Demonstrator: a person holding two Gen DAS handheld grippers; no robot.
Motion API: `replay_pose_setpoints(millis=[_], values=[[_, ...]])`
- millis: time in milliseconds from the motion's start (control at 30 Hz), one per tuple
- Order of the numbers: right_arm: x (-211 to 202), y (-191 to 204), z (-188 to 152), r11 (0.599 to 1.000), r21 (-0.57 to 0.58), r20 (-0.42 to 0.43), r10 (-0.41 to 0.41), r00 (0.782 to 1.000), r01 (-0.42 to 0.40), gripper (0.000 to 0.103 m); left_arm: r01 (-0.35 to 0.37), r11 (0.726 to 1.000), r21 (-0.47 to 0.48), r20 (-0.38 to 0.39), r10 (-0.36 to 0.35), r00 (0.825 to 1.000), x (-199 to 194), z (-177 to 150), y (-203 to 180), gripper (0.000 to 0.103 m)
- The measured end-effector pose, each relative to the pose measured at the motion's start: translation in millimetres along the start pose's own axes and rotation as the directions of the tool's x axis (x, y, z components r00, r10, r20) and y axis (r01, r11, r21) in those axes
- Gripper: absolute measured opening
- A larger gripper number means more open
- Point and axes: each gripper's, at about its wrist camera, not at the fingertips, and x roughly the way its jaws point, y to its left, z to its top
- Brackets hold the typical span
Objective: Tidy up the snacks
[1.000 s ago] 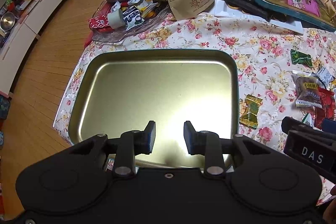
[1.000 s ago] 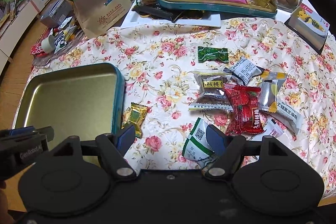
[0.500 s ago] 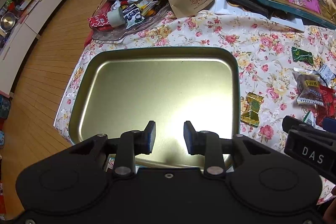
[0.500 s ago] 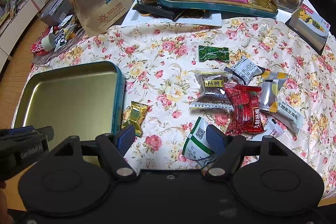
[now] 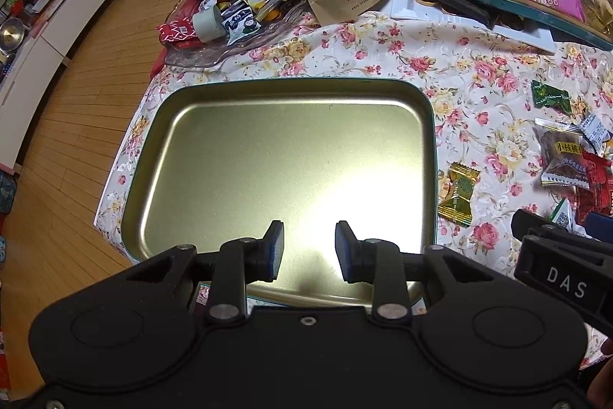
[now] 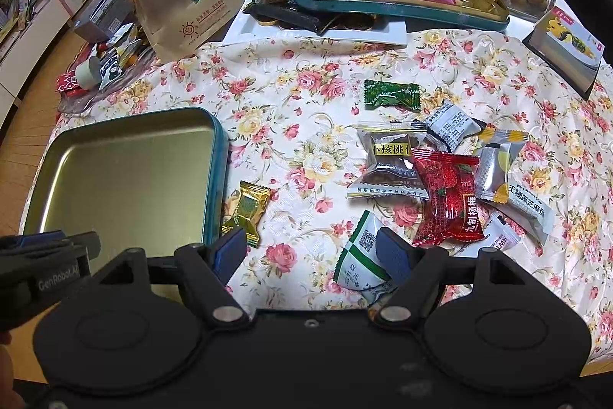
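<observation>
Both the left gripper [image 5: 309,247] and right gripper [image 6: 311,253] stood open and empty. The wrapped snacks [image 6: 446,196] looked light, crinkly, slippery — best pinched across the middle, toward the tin [image 6: 220,156].

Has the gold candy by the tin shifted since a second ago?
No. The gold candy lies in the same spot on the floral cloth, just off the right wall of the tin, as in the earlier right wrist view.

both wrist views look steeply down past their own fingers at the flowered desk [image 6: 306,94] from close above. the left view faces the gold tin tray [image 5: 291,94]; both share it and the gold candy [image 6: 247,211].
</observation>
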Motion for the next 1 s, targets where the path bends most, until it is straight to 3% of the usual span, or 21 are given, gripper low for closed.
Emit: replay_pose_setpoints(millis=[767,1000], values=[[4.1,-0.8,0.9,1.000,-0.008,-0.003,-0.019,1.000,0.019,0.078,0.016,1.000,-0.002,-0.027,-0.016,1.000,2.6,0.8,-2.1,0.040],[-3.4,-7.5,2.4,0.997,-0.032,0.075,-0.071,0.995,0.073,0.077,0.027,0.999,0.016,-0.009,-0.027,1.000,-2.6,3.3,-9.6,0.040]])
